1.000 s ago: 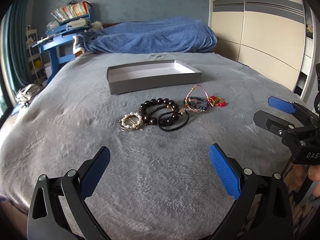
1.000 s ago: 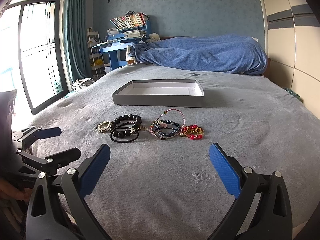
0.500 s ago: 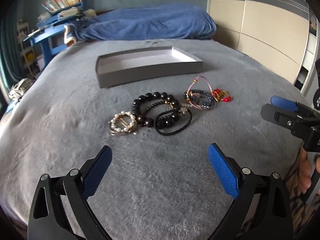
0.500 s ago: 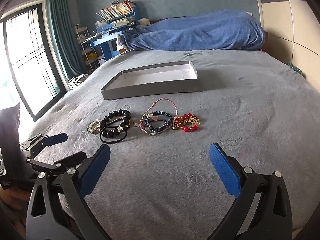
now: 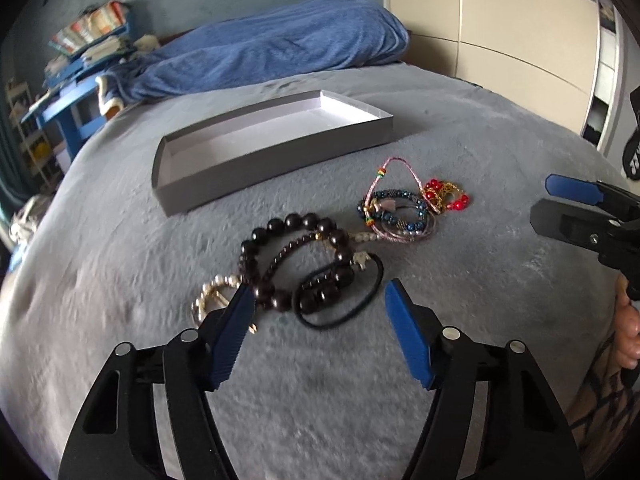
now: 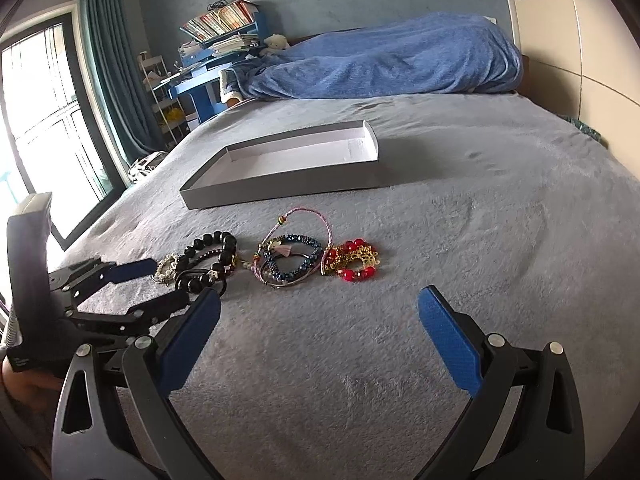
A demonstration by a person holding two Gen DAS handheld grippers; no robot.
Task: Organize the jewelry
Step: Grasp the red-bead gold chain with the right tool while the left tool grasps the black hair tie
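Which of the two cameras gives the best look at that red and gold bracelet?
The right wrist view: the red and gold bracelet lies near the middle, sharp and unobstructed. The left wrist view shows it smaller, farther off, slightly blurred.

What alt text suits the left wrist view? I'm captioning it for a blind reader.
The left gripper, jaws just closing with nothing gripped, nears a black bead bracelet and black hair tie on a grey blanket. Beyond lie more bracelets and an empty grey tray; the right gripper shows at right.
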